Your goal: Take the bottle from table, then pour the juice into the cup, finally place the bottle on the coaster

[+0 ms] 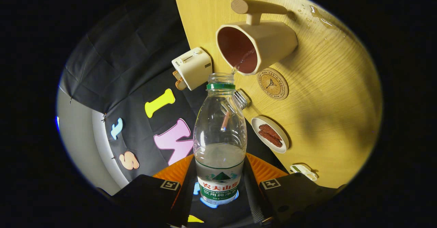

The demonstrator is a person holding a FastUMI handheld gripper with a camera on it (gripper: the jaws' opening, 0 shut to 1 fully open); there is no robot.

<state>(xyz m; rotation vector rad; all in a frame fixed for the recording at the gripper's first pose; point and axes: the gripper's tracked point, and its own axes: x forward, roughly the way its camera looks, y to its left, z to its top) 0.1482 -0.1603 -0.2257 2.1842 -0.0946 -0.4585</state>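
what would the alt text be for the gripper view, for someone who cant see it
The gripper is shut on a clear plastic bottle, tipped so a thin stream of liquid runs from its open mouth into a beige cup on the wooden table. Beside the cup lie a round cork coaster, a small plate of brown snacks and a cream toy toaster.

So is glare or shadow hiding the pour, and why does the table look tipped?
Gripper view: sharp; a soft shadow crosses the table but misses the cup; the stream at the bottle mouth reads clearly. The gripper is tilted for pouring and the fisheye bends edges.
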